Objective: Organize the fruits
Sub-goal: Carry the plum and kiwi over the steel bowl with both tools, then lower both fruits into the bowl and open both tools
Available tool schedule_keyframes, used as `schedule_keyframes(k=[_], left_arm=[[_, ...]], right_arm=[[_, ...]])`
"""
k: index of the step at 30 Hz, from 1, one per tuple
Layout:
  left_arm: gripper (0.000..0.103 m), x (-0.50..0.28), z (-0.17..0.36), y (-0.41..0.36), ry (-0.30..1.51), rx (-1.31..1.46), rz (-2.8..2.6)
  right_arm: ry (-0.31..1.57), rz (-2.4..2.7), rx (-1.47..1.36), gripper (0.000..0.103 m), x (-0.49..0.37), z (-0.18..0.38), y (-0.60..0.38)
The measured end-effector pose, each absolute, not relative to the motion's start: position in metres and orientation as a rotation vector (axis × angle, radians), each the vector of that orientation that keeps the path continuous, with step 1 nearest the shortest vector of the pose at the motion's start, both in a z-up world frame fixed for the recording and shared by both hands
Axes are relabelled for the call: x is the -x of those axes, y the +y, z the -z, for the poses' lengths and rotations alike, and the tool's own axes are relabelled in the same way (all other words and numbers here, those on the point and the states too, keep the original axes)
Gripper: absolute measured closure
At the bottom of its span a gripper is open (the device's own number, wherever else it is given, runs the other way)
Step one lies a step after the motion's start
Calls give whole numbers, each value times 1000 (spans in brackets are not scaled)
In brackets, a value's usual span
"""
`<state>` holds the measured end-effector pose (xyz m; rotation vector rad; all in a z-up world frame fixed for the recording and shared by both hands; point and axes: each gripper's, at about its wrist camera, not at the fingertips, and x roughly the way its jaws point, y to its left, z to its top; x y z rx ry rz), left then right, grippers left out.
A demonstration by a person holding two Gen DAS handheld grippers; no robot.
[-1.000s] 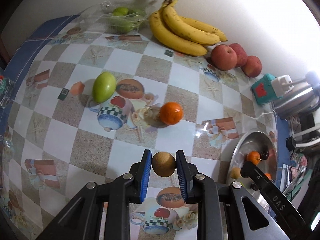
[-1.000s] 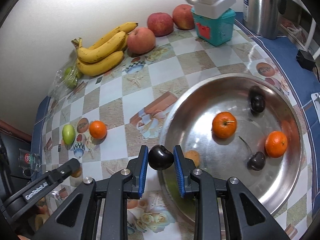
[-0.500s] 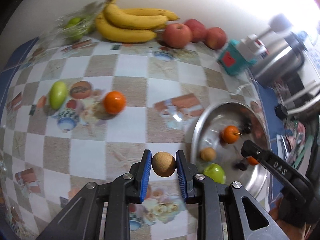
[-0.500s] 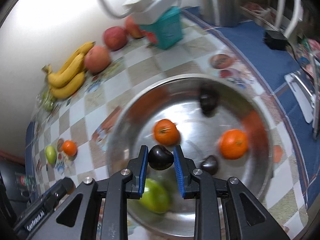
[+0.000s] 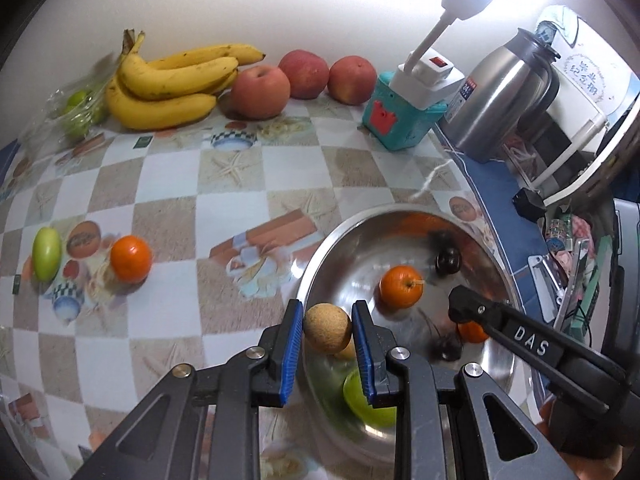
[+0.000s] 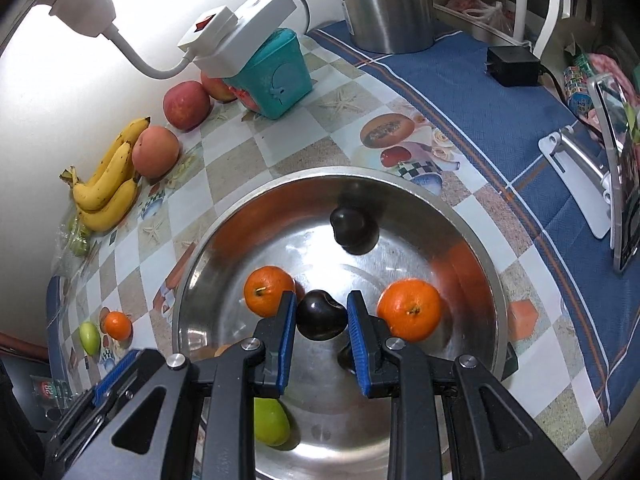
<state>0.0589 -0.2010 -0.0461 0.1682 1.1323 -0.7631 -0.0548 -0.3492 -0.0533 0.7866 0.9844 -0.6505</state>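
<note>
My left gripper (image 5: 327, 334) is shut on a small tan round fruit (image 5: 327, 328) and holds it over the near left rim of the steel bowl (image 5: 320, 256). My right gripper (image 6: 321, 320) is shut on a dark cherry-like fruit (image 6: 320, 320) above the middle of the bowl (image 6: 472, 240). In the bowl lie two oranges (image 6: 269, 290) (image 6: 409, 314), a dark fruit (image 6: 354, 226) and a green fruit (image 6: 272, 422). On the table an orange (image 5: 131, 259) and a green fruit (image 5: 46, 253) lie at the left.
Bananas (image 5: 172, 84), three apples (image 5: 260, 91) and a bag of green fruits (image 5: 76, 108) line the back wall. A teal box with a white power adapter (image 5: 404, 120) and a steel kettle (image 5: 500, 100) stand at the back right. A blue cloth (image 6: 520, 120) lies right of the bowl.
Both grippers have moved right and forward with their fruits. The left has gone from over the table to the bowl's rim; the right has gone from the rim to over the bowl's middle.
</note>
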Motion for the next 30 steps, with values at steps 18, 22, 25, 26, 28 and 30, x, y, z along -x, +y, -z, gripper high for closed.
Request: schedule_keyframes(k=[18,22,25,26,28,30], left_arm=[[76,-56,68,-227,1086,-197,766],[76,-54,71,-233,1087,-218,777],[76,-54,75,-235,1102,-223,775],[76,-54,77,-235,1111,-221,774],[76,-56,80,-236,1123,-218,770],[76,-57,82,-236,1131,-211,765]], right_arm=[[1021,662,-789,76,49,67,-353],[1028,659,-795,76,48,69,-353],[1029,663,-794,76,48,68,-354],[1026,661,-800,76,49,68,-355],[1022,657,-817,76,51,69,-356],[1025,661,-818,76,52,69,-357]])
